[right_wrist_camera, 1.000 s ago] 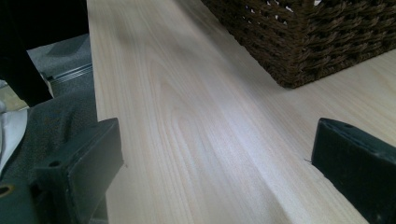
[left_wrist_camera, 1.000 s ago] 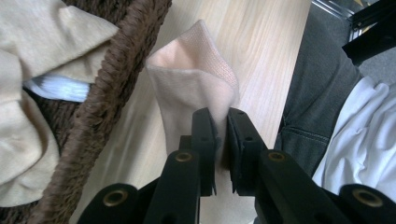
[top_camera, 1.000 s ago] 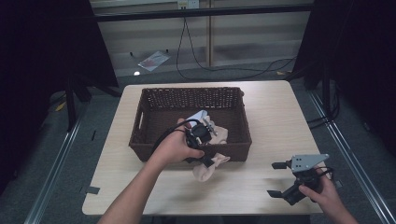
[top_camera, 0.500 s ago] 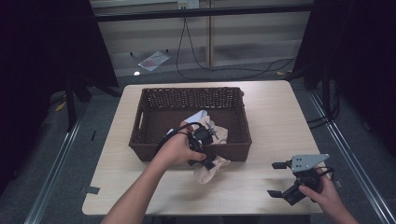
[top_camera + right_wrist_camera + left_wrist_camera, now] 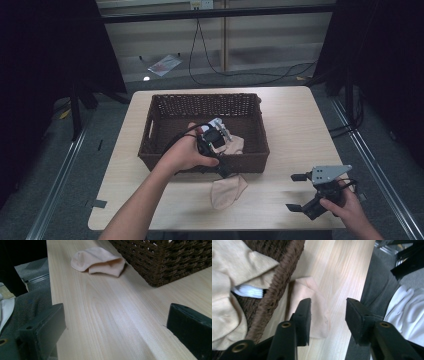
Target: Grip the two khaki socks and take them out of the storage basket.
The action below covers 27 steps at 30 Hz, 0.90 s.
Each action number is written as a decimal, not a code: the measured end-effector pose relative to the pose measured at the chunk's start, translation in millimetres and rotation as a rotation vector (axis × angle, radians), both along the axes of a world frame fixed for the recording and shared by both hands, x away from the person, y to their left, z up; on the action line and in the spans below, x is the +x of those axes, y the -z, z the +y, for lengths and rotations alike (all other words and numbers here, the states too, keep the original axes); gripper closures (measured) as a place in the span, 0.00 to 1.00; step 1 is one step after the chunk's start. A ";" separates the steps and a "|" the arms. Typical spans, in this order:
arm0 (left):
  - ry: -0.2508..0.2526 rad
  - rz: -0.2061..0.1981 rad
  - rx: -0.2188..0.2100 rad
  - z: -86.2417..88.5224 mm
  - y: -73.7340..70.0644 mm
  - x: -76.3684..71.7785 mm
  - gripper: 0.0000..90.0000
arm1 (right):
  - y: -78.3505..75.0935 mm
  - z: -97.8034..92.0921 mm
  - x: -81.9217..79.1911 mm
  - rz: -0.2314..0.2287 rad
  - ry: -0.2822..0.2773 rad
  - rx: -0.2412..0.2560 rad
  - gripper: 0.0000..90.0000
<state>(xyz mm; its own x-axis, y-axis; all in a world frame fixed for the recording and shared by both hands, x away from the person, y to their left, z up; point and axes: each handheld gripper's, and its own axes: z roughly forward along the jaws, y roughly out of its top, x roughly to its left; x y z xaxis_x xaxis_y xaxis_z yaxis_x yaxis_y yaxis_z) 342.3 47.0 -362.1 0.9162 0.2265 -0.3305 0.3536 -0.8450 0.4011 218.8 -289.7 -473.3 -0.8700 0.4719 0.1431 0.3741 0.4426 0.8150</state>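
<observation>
Left claw (image 5: 222, 167) over the near rim of the brown wicker basket (image 5: 165, 107), jaws parted and holding nothing, with the peach sock (image 5: 312, 312) below them on the surface (image 5: 295, 130). Sock flat, just beside the basket's near wall, possibly touching it. More peach cloth (image 5: 227, 290) and a white piece (image 5: 247, 291) inside the basket. Right claw (image 5: 302, 192) near the right front corner of the surface, jaws wide apart and empty, well apart from the sock (image 5: 98, 261).
</observation>
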 end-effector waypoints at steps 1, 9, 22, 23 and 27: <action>0.005 -0.006 0.004 1.2 -1.9 1.8 0.61 | -0.1 -0.2 0.0 0.000 -0.001 0.001 0.01; -0.099 -0.044 -0.022 11.7 -17.8 17.1 0.47 | 0.1 0.0 0.0 0.001 -0.003 0.000 0.01; -0.200 -0.115 0.026 23.0 -11.3 52.1 0.22 | 0.3 0.3 0.0 0.001 -0.002 0.001 0.01; -0.214 -0.125 0.030 24.6 -8.5 55.5 0.21 | 0.1 0.1 0.1 0.000 -0.003 0.000 0.01; -0.255 -0.117 0.030 31.0 0.7 68.0 0.20 | -0.4 -0.6 -0.6 -0.005 0.000 -0.003 0.01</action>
<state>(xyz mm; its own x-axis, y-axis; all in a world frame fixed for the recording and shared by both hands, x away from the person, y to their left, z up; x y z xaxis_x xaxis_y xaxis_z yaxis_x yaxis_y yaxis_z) 410.3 78.0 -362.8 0.8600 0.4626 -0.2155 0.5090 -0.7472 0.4274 218.2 -290.3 -472.9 -0.8707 0.4725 0.1368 0.3697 0.4452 0.8155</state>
